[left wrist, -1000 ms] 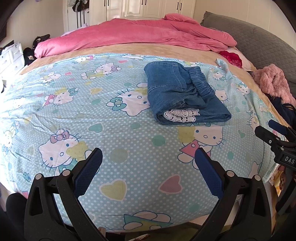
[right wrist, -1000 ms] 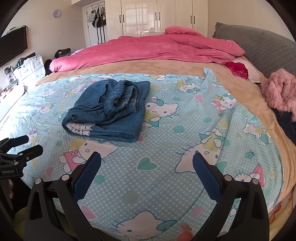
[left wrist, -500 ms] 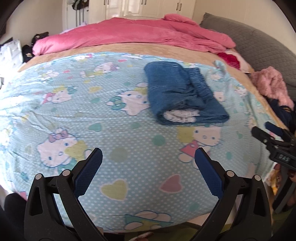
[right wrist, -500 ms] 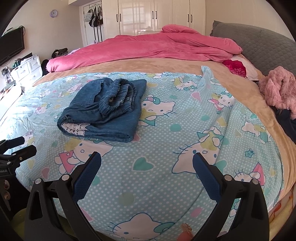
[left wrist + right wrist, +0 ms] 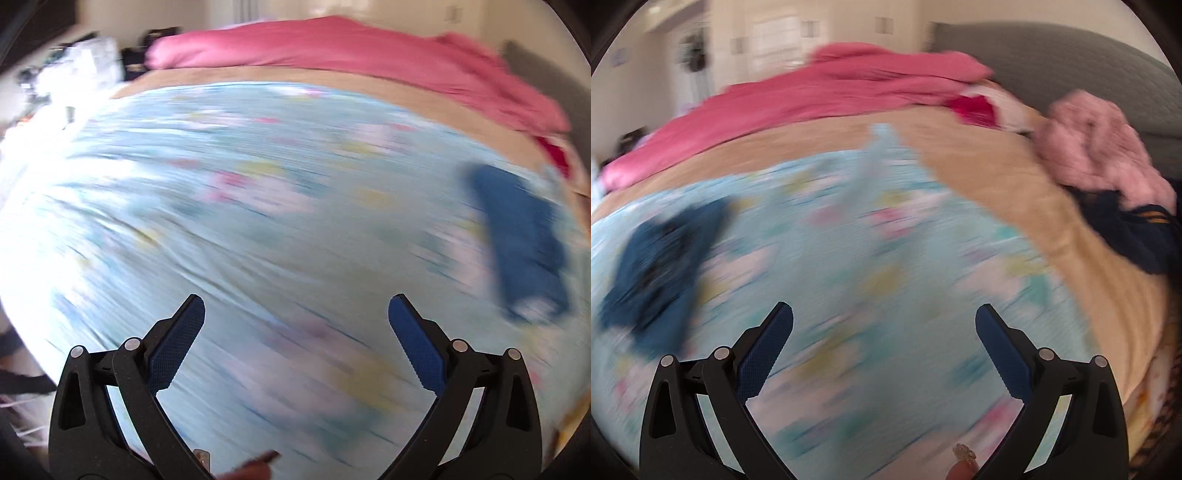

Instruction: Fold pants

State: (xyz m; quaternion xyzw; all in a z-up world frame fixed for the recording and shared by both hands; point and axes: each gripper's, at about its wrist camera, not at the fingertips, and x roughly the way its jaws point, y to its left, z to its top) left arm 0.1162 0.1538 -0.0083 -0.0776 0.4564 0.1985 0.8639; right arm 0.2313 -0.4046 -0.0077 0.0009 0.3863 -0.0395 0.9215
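The pants (image 5: 521,243) lie on the light blue patterned sheet (image 5: 258,221) as one dark blue bundle, and nothing touches them. Both views are badly smeared, so the edges of the bundle are soft, but in the left wrist view it reads as a compact oblong with a pale strip at its near end, which suits a garment folded over on itself. In the right wrist view the pants (image 5: 661,266) sit far to the left on the sheet (image 5: 868,258), well apart from the pink quilt (image 5: 820,96) heaped beyond them and from the fluffy pink garment (image 5: 1097,144) at the sheet's far right.

The left gripper (image 5: 295,325) has its blue pads spread wide with only sheet showing between them; it holds nothing. The right gripper (image 5: 884,332) is spread just as wide and is empty too. Each hangs over bare sheet, with the pants off to the side, not between its fingers.

Judging from this, the folding looks finished or very nearly so: the pants are gathered into one bundle and both tools are clear of them. What may be left is at most a little squaring of the edges, though the blur hides how neat the fold is.
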